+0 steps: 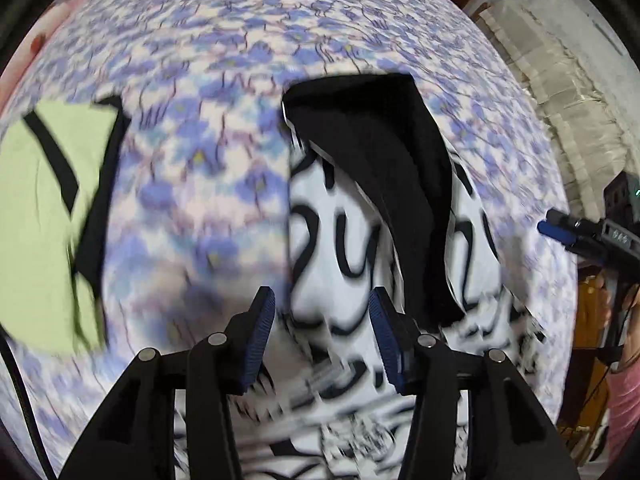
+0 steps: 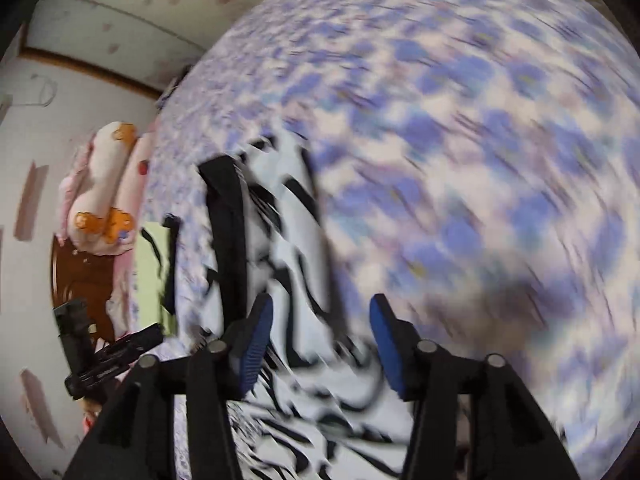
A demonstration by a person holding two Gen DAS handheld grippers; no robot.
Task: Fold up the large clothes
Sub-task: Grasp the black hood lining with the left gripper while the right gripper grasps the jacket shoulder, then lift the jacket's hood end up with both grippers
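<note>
A white garment with black graffiti print [image 1: 336, 240] lies on the flowered bedsheet [image 1: 208, 184], a black sleeve [image 1: 400, 184] folded across it. My left gripper [image 1: 322, 312] hovers above the garment's near part, jaws apart, nothing between the blue pads [image 1: 260, 344]. In the right wrist view the same garment [image 2: 288, 248] stretches away with its black part [image 2: 228, 232] on the left. My right gripper [image 2: 320, 316] hangs over its near end, jaws apart and holding nothing. The right gripper [image 1: 576, 232] also shows at the right edge of the left wrist view. Both views are motion-blurred.
A folded light-green garment with black trim [image 1: 44, 216] lies left of the printed one, also visible as a green garment [image 2: 154, 268]. A plush pillow with bears [image 2: 104, 192] sits at the bed's head. A person's pink sleeve [image 1: 628, 400] shows at the right.
</note>
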